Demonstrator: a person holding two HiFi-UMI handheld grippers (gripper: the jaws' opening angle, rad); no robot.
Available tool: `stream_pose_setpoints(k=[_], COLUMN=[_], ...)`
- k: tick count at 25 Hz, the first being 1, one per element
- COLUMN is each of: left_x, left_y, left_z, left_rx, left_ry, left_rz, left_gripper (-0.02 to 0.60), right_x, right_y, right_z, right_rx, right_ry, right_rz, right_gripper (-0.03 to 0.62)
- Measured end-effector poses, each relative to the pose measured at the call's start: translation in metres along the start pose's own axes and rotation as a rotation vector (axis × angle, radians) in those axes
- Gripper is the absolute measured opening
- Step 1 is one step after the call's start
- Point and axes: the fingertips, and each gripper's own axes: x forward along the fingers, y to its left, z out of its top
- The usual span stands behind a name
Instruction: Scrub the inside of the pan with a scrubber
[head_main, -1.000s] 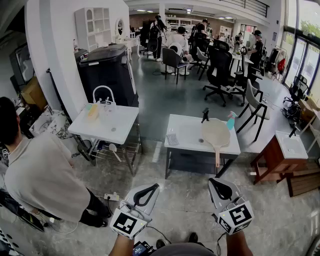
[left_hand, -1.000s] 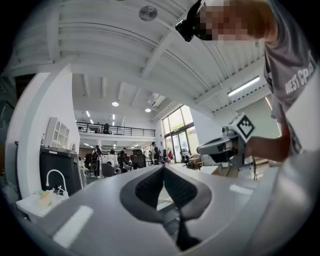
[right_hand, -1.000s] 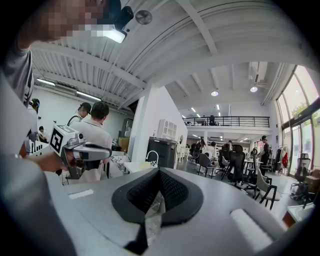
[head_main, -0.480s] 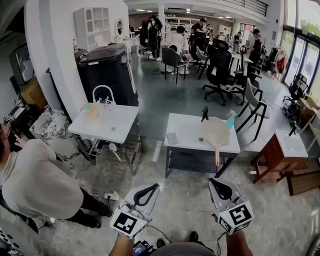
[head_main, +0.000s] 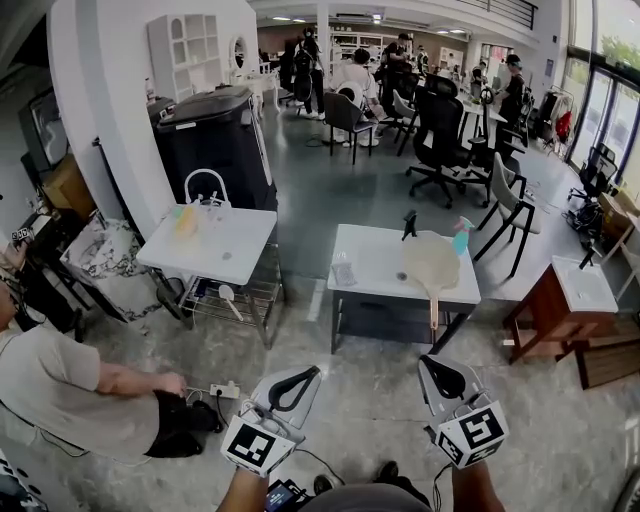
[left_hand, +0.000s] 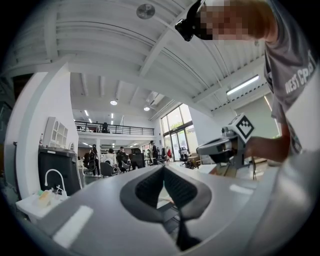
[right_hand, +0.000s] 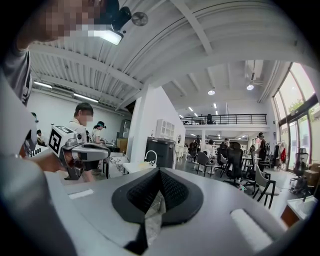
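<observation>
**Q:** What are the grippers up to here? Is either one holding something?

**A:** Nope, both are empty. The left gripper (left_hand: 163, 170) is clenched, tips pressed together with nothing between them. The right gripper (right_hand: 159, 171) looks the same in its own view: jaws closed on nothing, just floor showing through the gap behind the tips. In the head view they're both low and close to the person's body, side by side and pointing forward over the tiled floor.

**Q:** Ok, so where's the pan?

**A:** The pan (head_main: 432, 263) sits on the white table (head_main: 372, 290) ahead, well apart from both grippers. It's on the right half of the tabletop, with its handle sticking out over the near edge. There's a grey pad (head_main: 345, 275) lying on the left half of that table. It could be the scrubber, but it's too small to tell. A spray bottle (head_main: 461, 238) stands at the far right corner, just behind the pan.

**Q:** Anyone else around?

**A:** A person (head_main: 70, 395) is crouched at the left, with one hand by a power strip (head_main: 225, 391) on the floor.
</observation>
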Motion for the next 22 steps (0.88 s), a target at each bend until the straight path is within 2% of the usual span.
stream_pose_setpoints(k=[11, 17, 22], left_x=[0.045, 0.095, 0.142], left_y=[-0.029, -0.056, -0.076], left_z=[-0.002, 0.003, 0.004], left_rx=[0.03, 0.035, 0.073], left_ry=[0.028, 0.061, 0.076], left_rz=[0.0, 0.018, 0.041], left_gripper=[0.002, 0.002, 0.002], right_x=[-0.012, -0.015, -0.014], right_y=[-0.05, -0.095, -0.141], right_z=[-0.017, -0.029, -0.035], right_rx=[0.074, 0.097, 0.109], right_ry=[-0.028, -0.037, -0.066], right_rz=[0.015, 0.068, 0.112], right_gripper=[0.002, 0.002, 0.002])
